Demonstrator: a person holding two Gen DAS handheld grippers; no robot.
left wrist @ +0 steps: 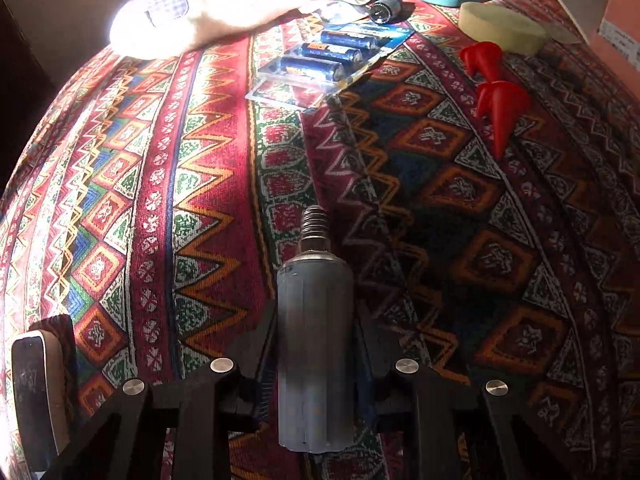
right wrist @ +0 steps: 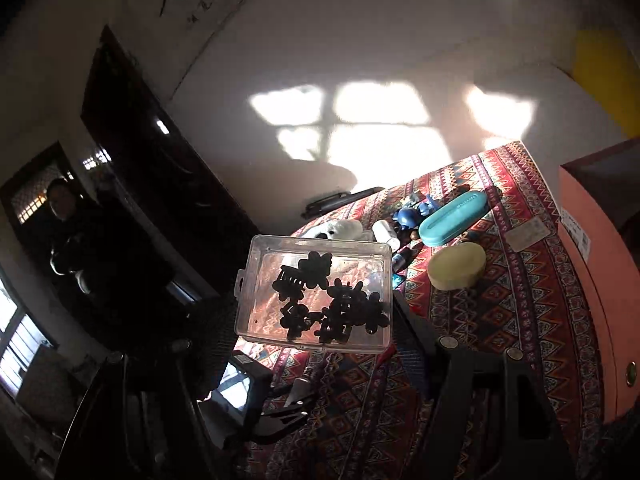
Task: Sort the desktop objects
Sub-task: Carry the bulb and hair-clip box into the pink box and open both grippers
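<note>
The right gripper grips a clear box of black clips, lifted above the cloth. Beyond the box lie a teal case and a yellow sponge.

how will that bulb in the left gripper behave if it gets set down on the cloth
The bulb is a smooth cylinder, so on its side it would likely roll on the cloth. Its narrow screw base makes standing it that way tippy. The casing looks brittle.
</note>
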